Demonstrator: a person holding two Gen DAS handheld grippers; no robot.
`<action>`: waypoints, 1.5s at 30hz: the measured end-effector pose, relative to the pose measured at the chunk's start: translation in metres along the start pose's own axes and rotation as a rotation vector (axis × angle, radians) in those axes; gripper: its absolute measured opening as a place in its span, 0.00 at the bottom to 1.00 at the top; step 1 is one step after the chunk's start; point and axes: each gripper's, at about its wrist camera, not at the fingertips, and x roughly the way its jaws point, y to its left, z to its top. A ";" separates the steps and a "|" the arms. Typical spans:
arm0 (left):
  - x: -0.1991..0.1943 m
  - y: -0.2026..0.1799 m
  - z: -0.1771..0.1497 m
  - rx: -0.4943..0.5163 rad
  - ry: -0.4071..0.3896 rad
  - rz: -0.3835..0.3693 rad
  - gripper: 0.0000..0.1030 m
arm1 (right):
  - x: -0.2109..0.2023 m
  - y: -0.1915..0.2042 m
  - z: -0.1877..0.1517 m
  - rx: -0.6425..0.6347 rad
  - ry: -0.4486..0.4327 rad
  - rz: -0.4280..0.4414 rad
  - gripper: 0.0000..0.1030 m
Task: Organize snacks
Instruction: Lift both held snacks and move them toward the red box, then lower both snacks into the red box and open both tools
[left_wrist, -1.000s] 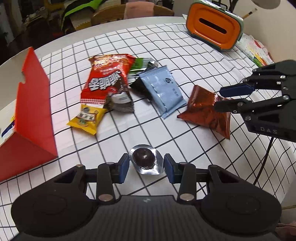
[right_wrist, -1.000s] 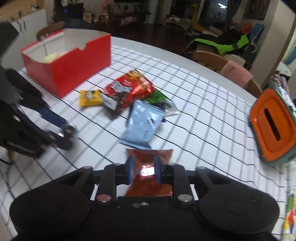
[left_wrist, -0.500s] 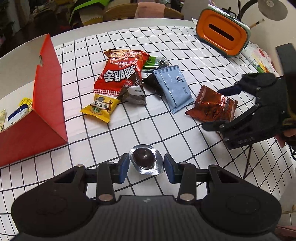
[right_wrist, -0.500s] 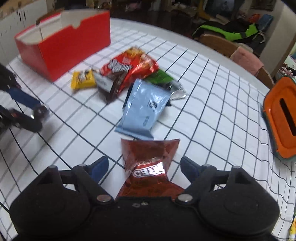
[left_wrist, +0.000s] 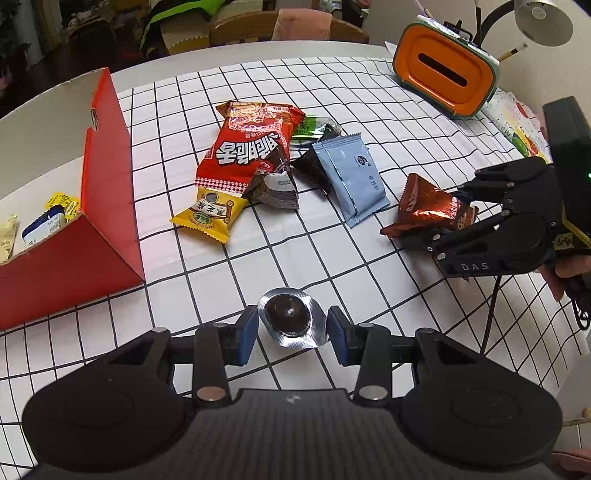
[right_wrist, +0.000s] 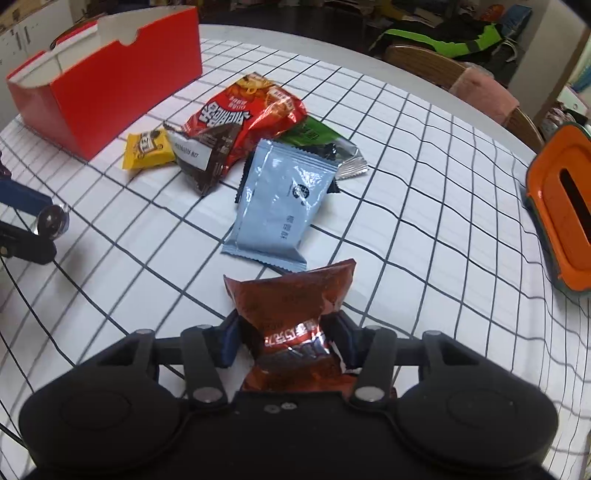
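Note:
My left gripper (left_wrist: 291, 326) is shut on a small foil-wrapped chocolate (left_wrist: 290, 318) and holds it above the checked cloth. My right gripper (right_wrist: 284, 338) is shut on a brown Oreo packet (right_wrist: 291, 314), which also shows in the left wrist view (left_wrist: 430, 208). A pile of snacks lies mid-table: a red noodle bag (left_wrist: 247, 147), a yellow packet (left_wrist: 208, 216), a dark brown packet (left_wrist: 275, 184), a light blue packet (left_wrist: 352, 177) and a green packet (left_wrist: 308, 127). A red box (left_wrist: 107, 177) stands at the left with small packets inside.
An orange-fronted tissue box (left_wrist: 445, 79) stands at the far right of the table. A colourful sheet (left_wrist: 517, 125) lies beside it. Chairs with clothes (left_wrist: 288, 29) stand behind the round table. A desk lamp (left_wrist: 543, 18) hangs at upper right.
My right gripper opened over the Oreo packet, then shut on it again. My left gripper rose with the chocolate, and the red box's inside came into view.

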 end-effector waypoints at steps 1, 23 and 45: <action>-0.002 0.001 0.000 -0.001 -0.002 0.000 0.39 | -0.004 0.002 0.001 0.010 -0.007 -0.001 0.48; -0.086 0.082 0.036 -0.067 -0.167 0.089 0.39 | -0.105 0.089 0.107 0.014 -0.233 0.116 0.48; -0.093 0.230 0.065 -0.155 -0.152 0.263 0.39 | -0.049 0.183 0.213 -0.042 -0.222 0.118 0.48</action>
